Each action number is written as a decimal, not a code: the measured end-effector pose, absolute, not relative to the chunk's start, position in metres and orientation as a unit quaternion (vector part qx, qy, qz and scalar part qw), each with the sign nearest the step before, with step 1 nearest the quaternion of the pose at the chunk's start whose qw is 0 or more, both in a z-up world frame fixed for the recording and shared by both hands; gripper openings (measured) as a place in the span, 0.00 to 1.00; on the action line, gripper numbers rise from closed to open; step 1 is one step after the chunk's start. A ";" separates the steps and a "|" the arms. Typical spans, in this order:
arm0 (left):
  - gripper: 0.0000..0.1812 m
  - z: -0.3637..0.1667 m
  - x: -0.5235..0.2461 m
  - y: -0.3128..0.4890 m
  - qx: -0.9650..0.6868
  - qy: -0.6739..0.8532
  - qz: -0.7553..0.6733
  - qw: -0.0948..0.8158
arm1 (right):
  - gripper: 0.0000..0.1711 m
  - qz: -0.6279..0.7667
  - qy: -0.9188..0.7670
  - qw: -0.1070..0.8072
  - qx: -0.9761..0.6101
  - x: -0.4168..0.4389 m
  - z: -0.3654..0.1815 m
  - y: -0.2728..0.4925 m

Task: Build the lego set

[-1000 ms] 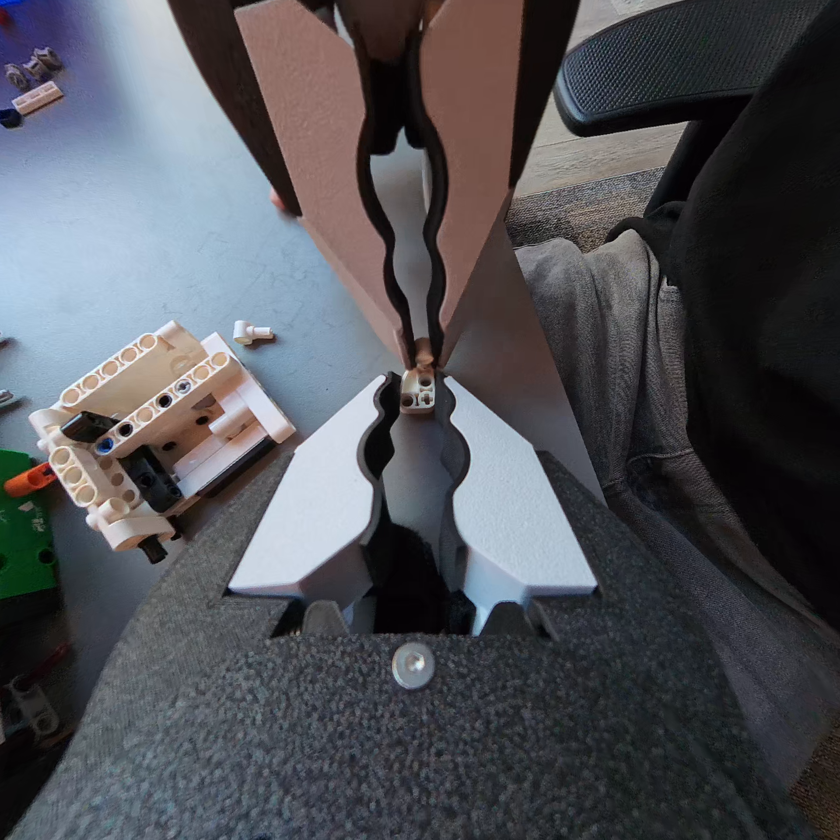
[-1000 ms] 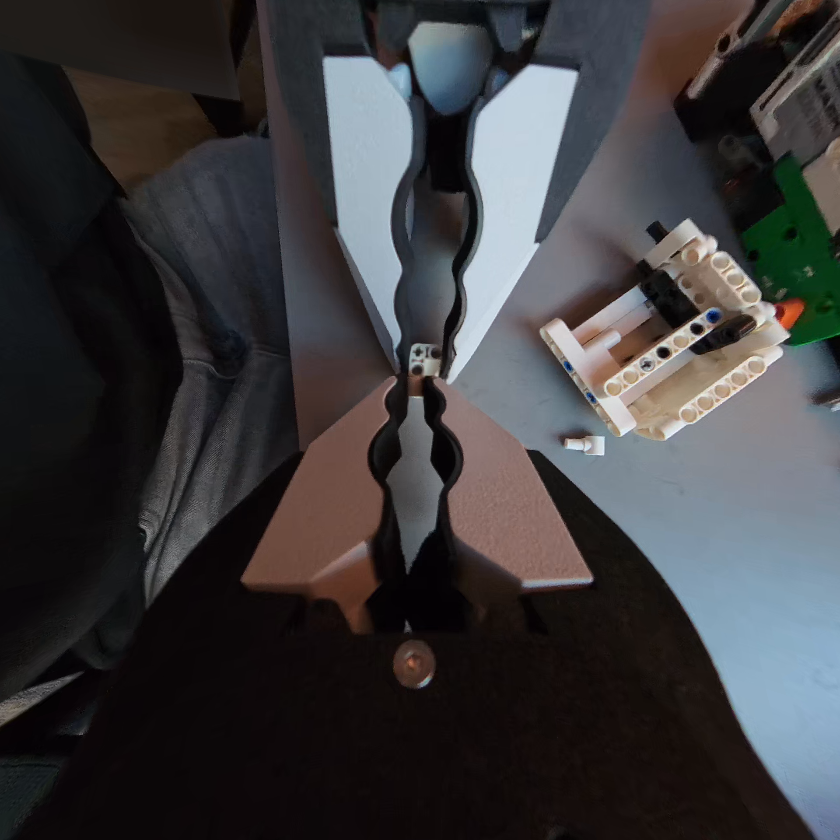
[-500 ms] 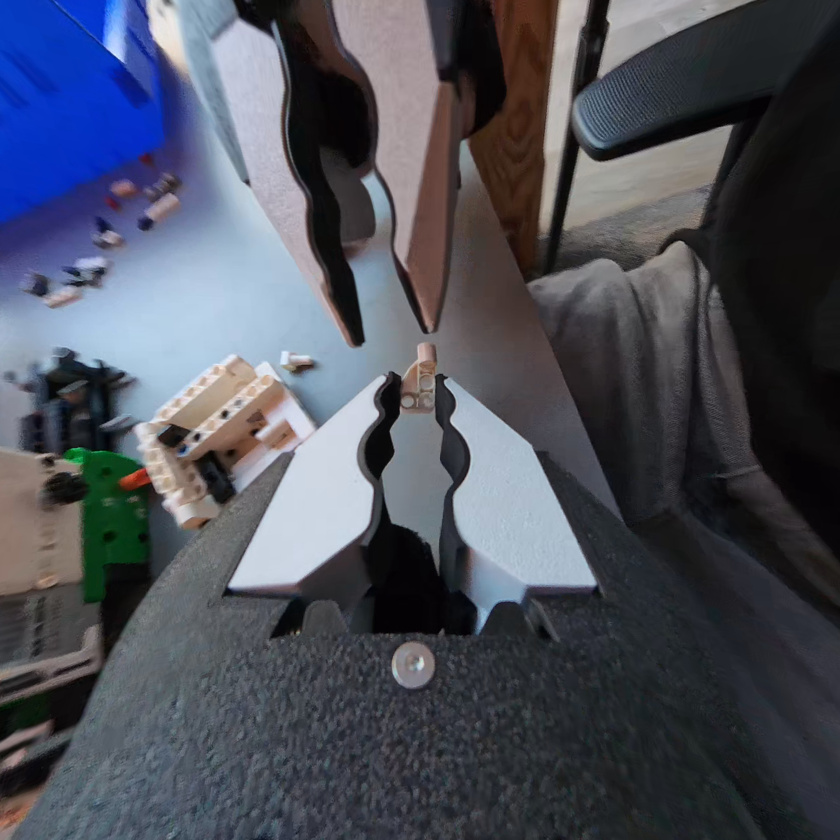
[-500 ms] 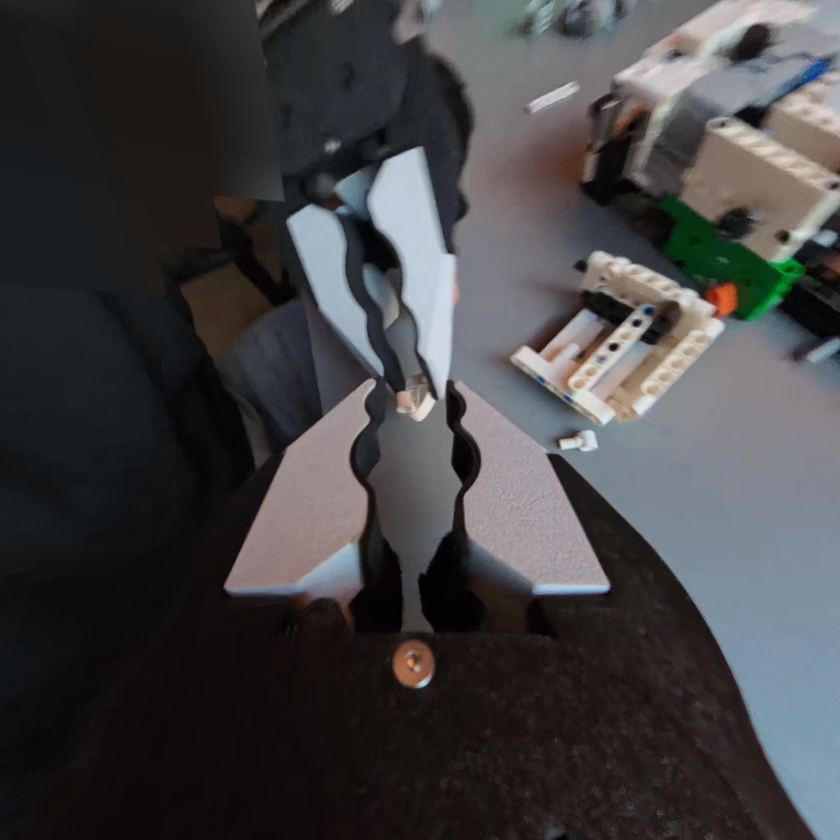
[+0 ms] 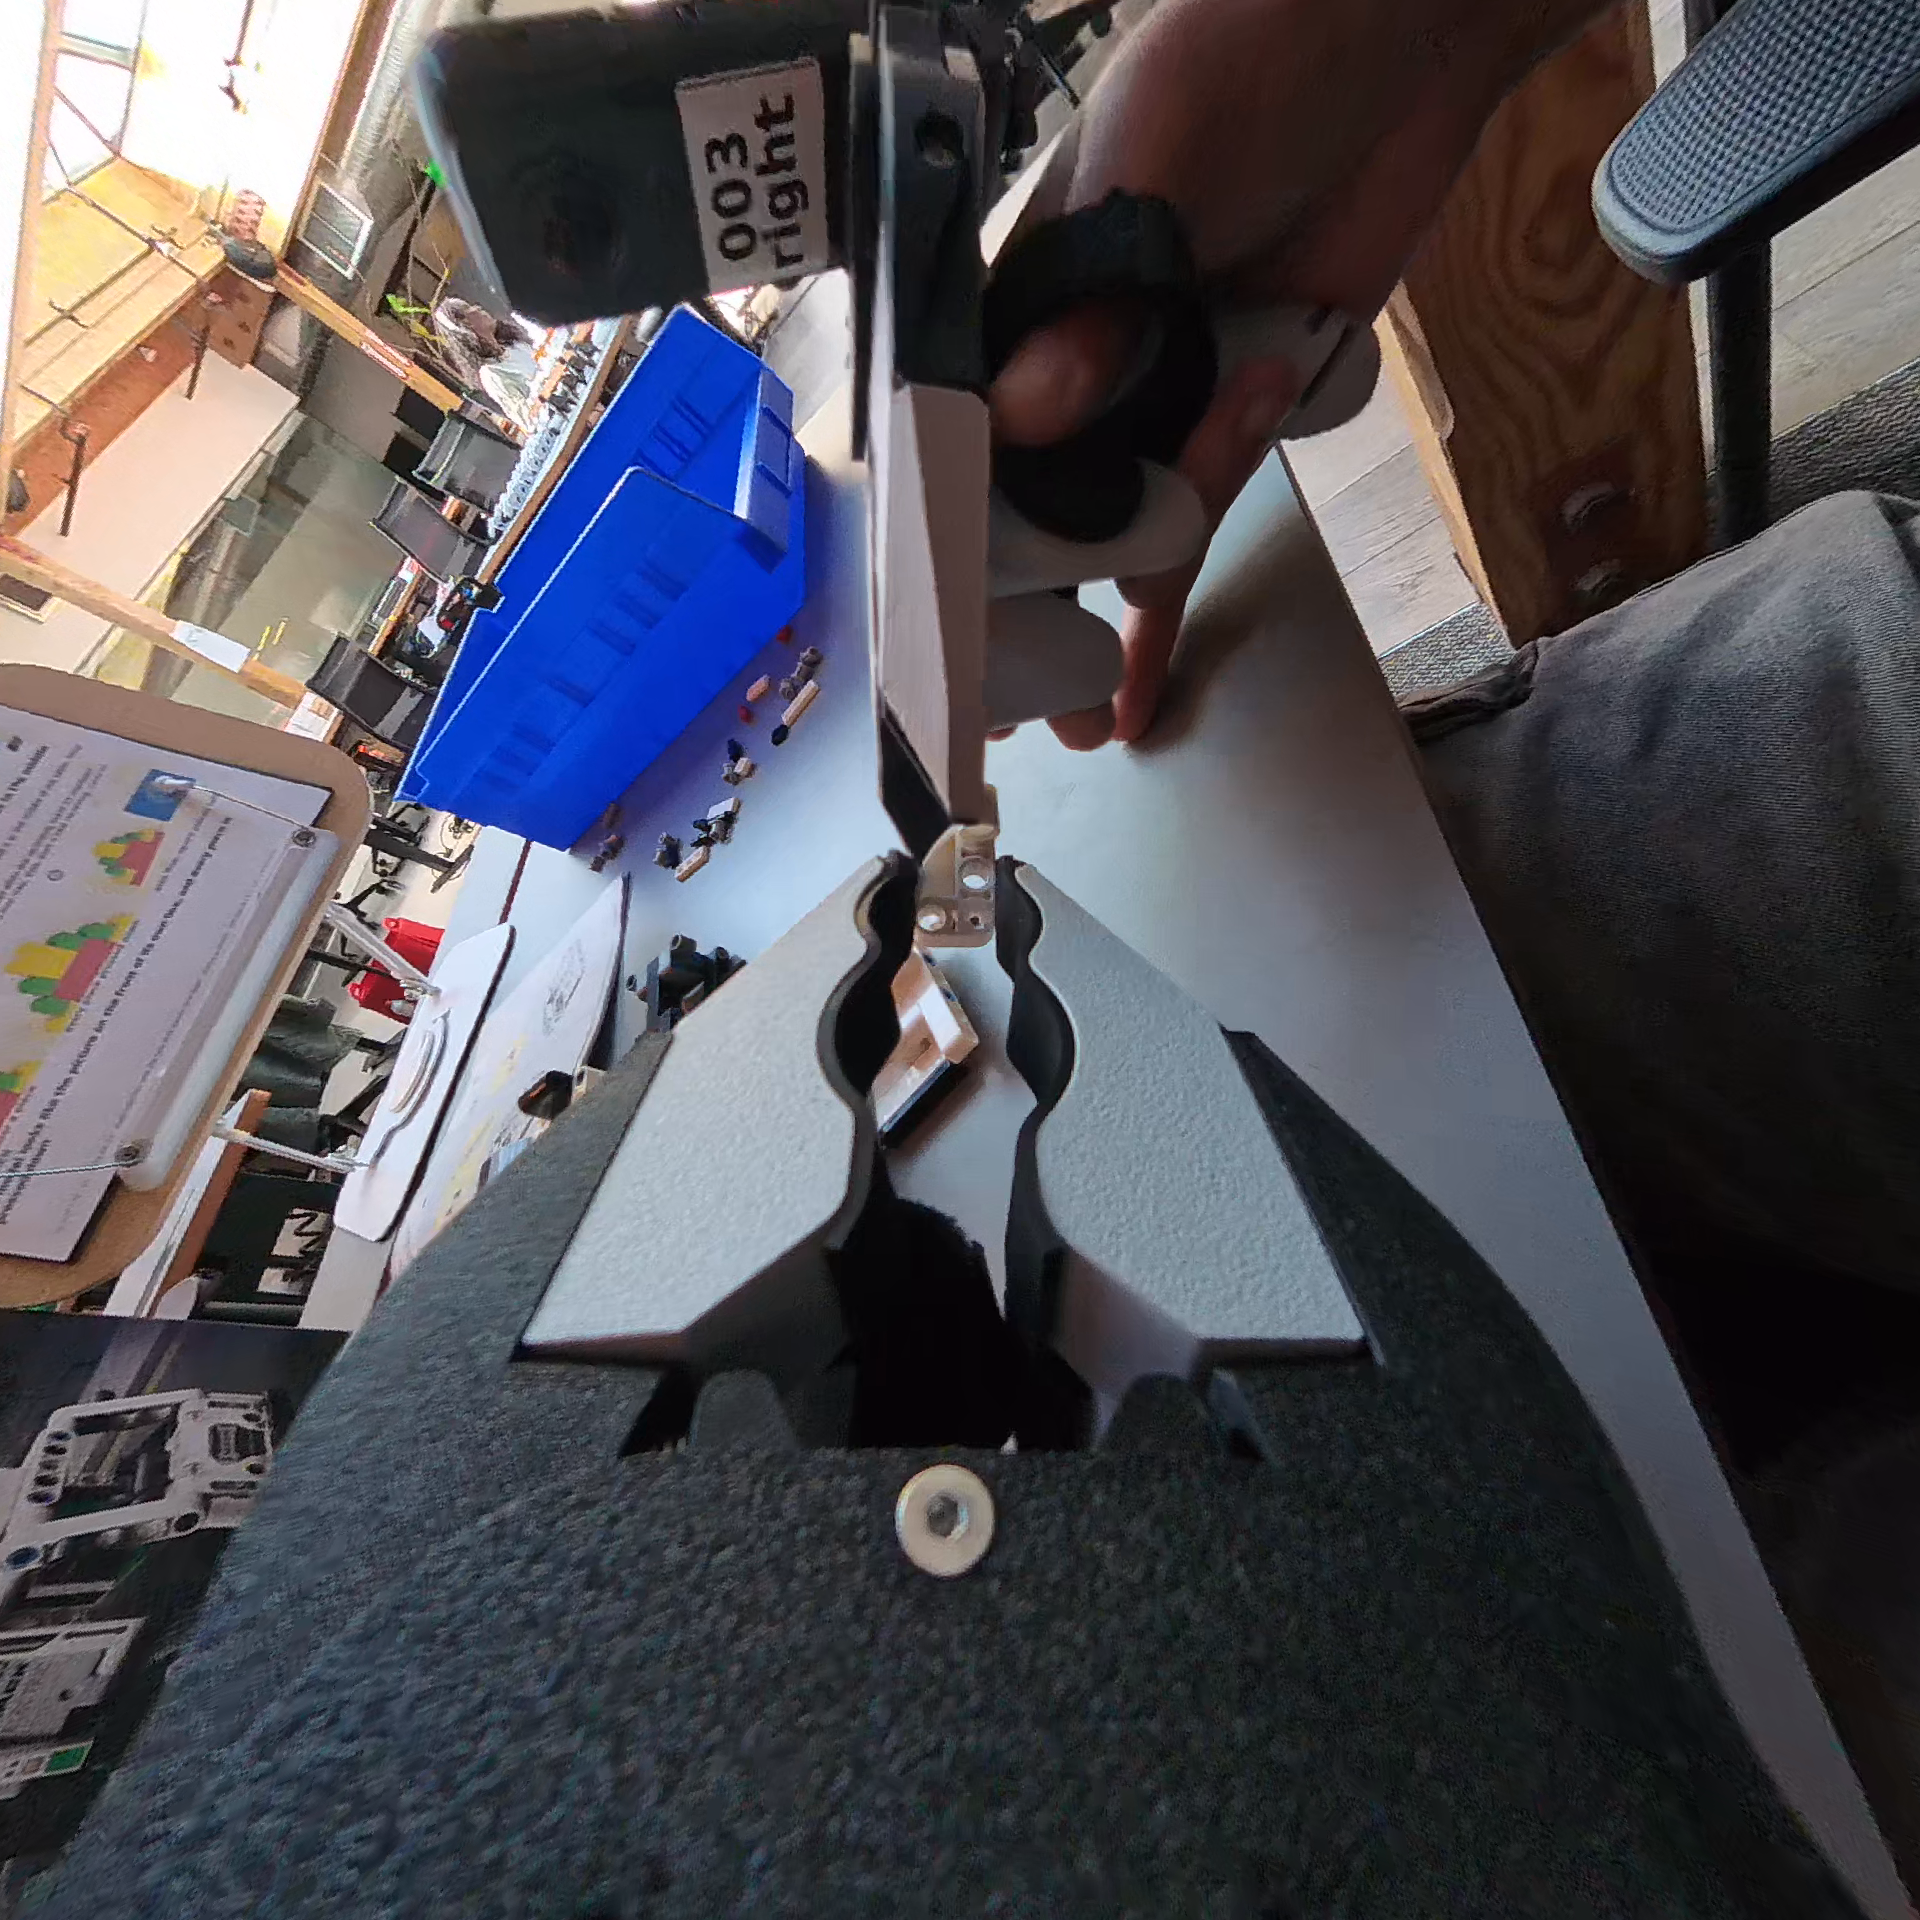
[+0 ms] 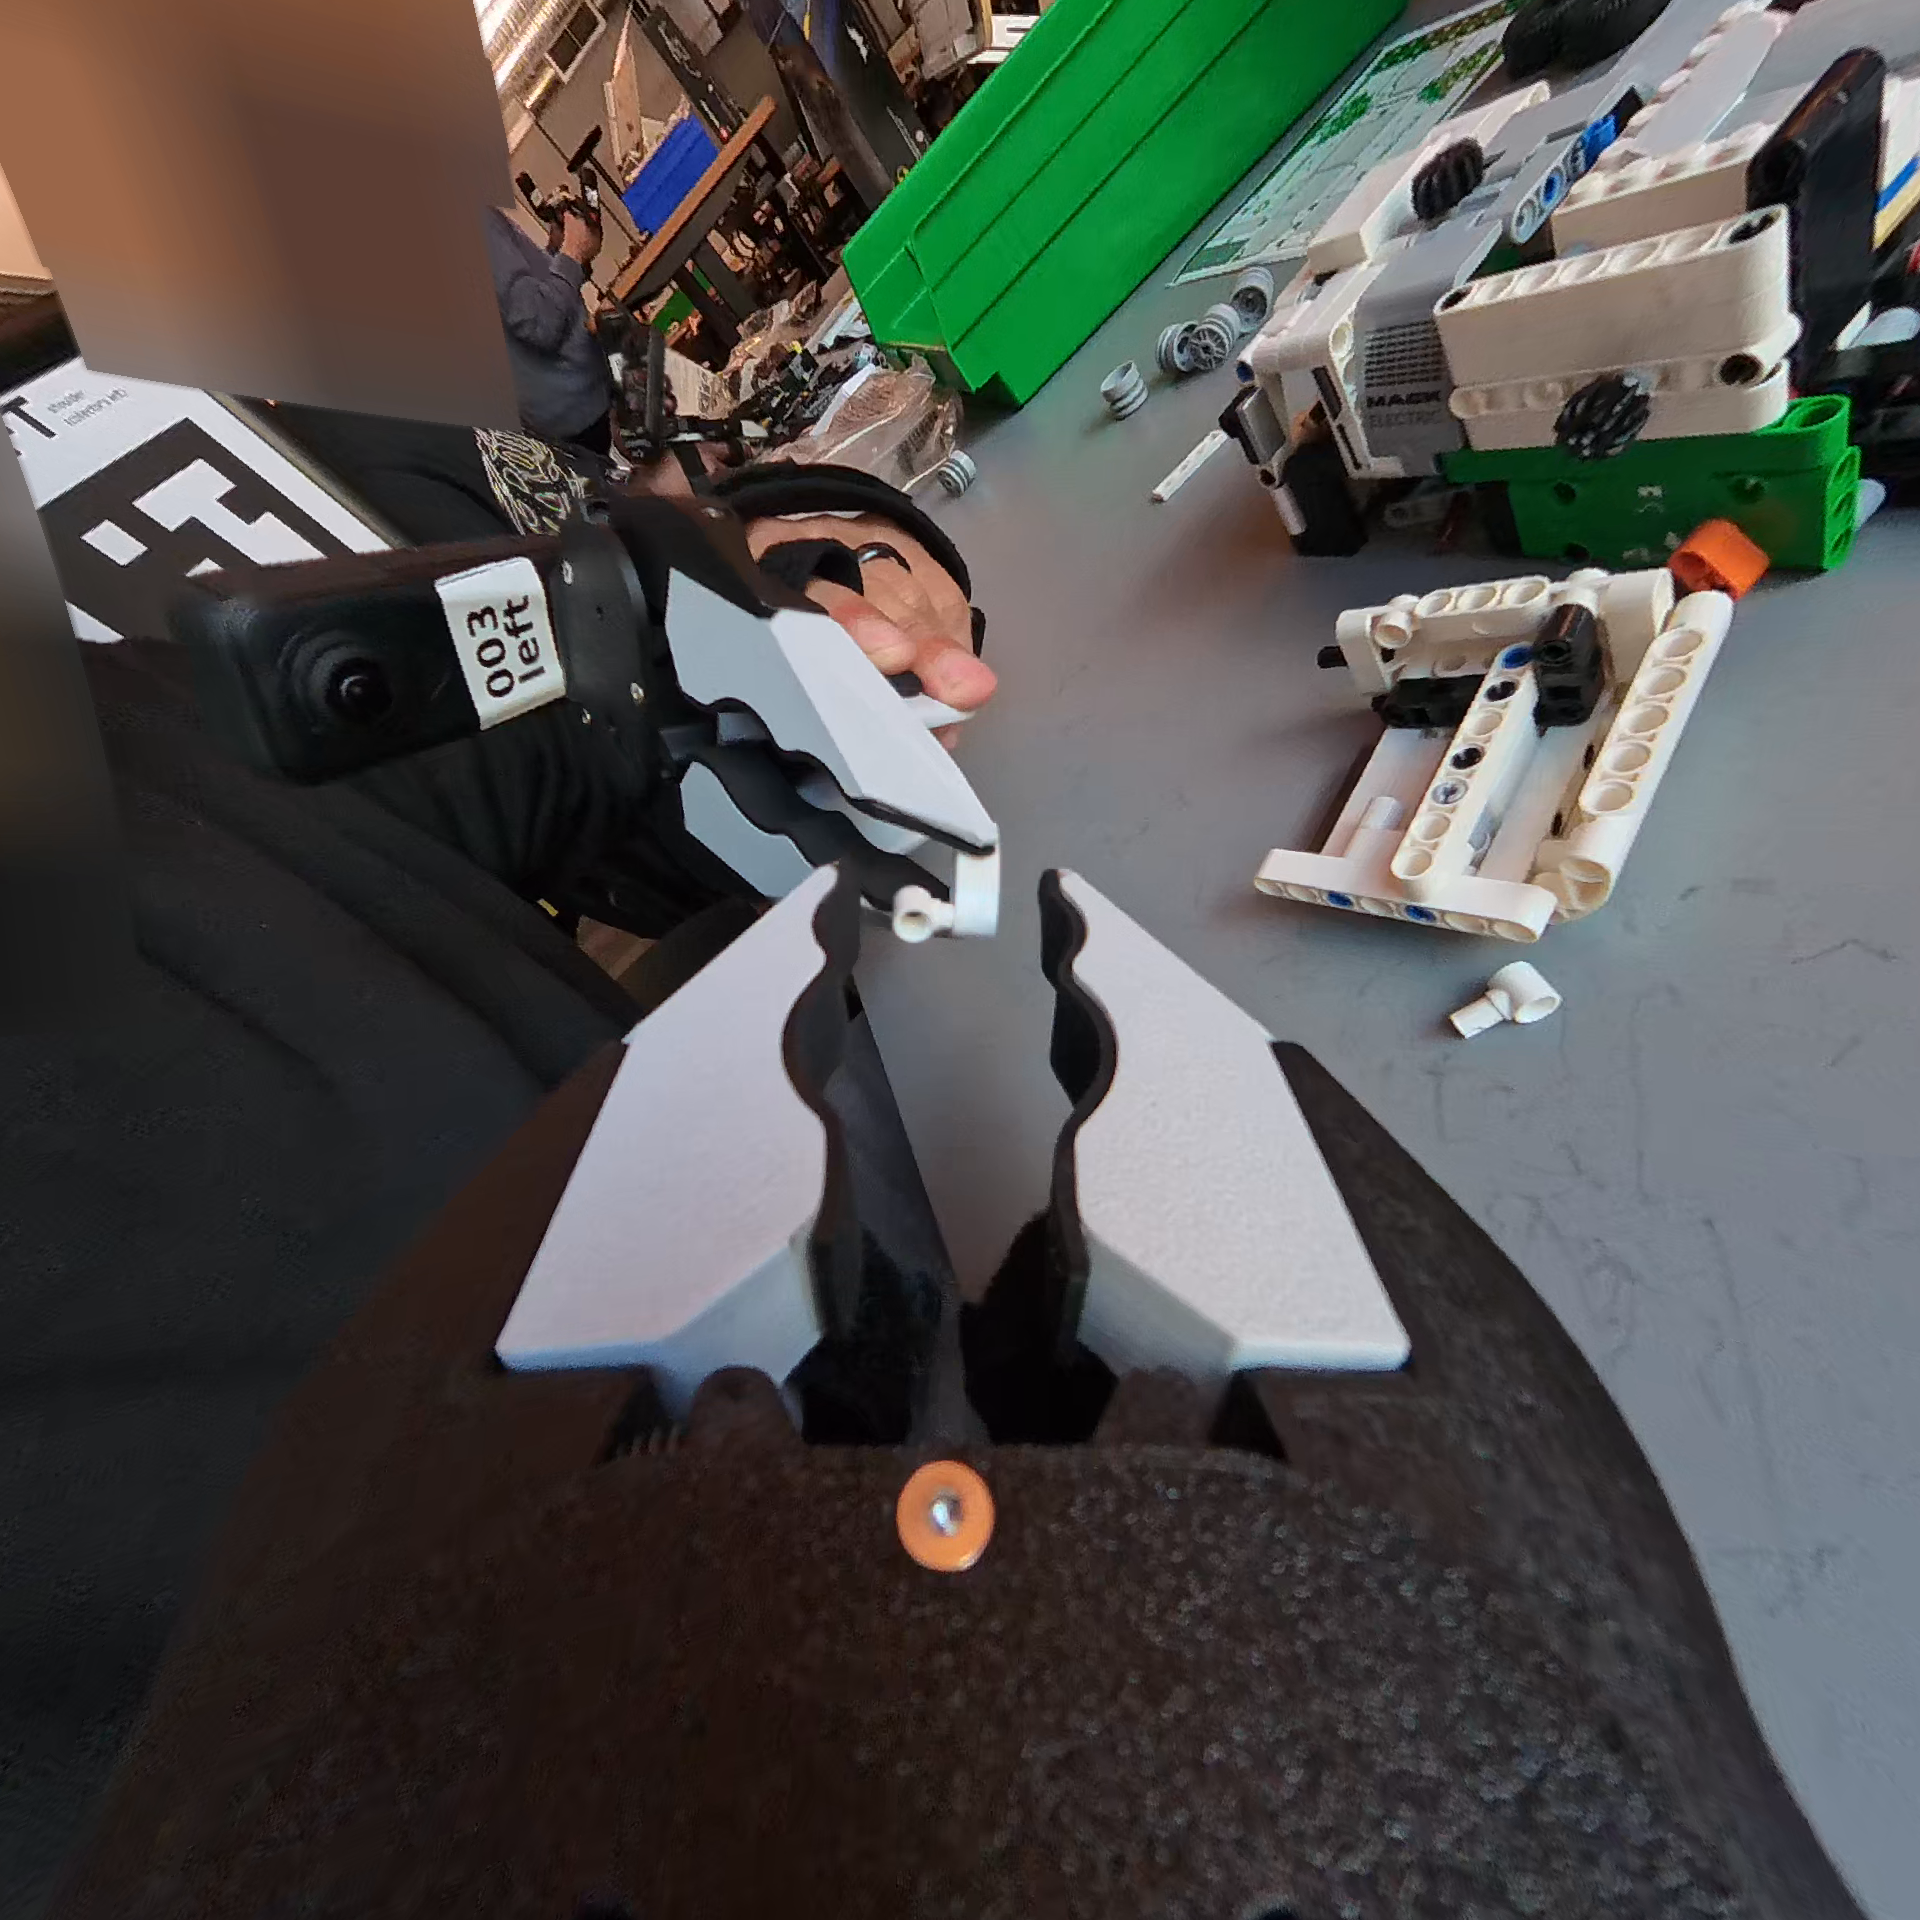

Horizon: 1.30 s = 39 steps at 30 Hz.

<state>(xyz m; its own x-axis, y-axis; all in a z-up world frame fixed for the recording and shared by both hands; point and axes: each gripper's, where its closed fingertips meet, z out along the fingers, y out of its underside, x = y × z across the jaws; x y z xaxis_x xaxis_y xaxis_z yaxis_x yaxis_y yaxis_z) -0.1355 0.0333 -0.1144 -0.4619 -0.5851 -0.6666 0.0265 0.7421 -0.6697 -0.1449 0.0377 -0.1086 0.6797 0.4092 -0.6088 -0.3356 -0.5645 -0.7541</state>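
Observation:
My left gripper (image 5: 951, 883) is shut on a small white pin connector (image 5: 958, 896) and holds it in the air near the table's edge. In the right wrist view the left gripper (image 6: 971, 852) comes in from the left, and the connector (image 6: 961, 896) hangs from its tips. My right gripper (image 6: 940, 883) is open, with one fingertip on each side of the connector. In the left wrist view the right gripper (image 5: 940, 805) shows edge-on just above the connector. A white beam frame (image 6: 1496, 769) lies on the grey table (image 6: 1455, 1195).
A second loose white connector (image 6: 1507, 1000) lies in front of the frame. A white and green truck model (image 6: 1558, 343) and a green bin (image 6: 1039, 208) stand behind. A blue bin (image 5: 623, 623), several loose parts (image 5: 727, 769) and instruction sheets (image 5: 125, 935) are on the left. A chair armrest (image 5: 1766, 125) is off the table. My two grippers' fingertips are within a few centimetres of each other.
The right gripper has opened and let go of the connector, which both grippers pinched a second ago. Both grippers have tilted up; the left still holds the piece.

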 end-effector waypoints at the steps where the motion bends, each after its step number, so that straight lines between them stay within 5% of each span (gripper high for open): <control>1: 0.08 -0.113 -0.136 0.034 -0.178 0.794 -0.315 0.489 | 0.20 0.401 -0.023 0.464 -0.789 -0.145 -0.110 0.037; 7: 0.08 -0.112 -0.136 0.034 -0.183 0.792 -0.325 0.484 | 0.11 0.405 -0.033 0.468 -0.785 -0.152 -0.111 0.036; 39: 0.08 -0.104 -0.124 0.052 -0.232 0.773 -0.346 0.478 | 0.09 0.417 0.012 0.510 -0.752 -0.138 -0.102 0.053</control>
<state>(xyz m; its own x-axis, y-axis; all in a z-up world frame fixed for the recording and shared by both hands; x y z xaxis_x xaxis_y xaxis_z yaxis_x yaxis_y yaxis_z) -0.1244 0.0520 -0.1042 -0.4360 -0.6897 -0.5781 -0.0279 0.6525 -0.7573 -0.1375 0.0529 -0.1019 0.6518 0.4068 -0.6400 -0.4440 -0.4795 -0.7569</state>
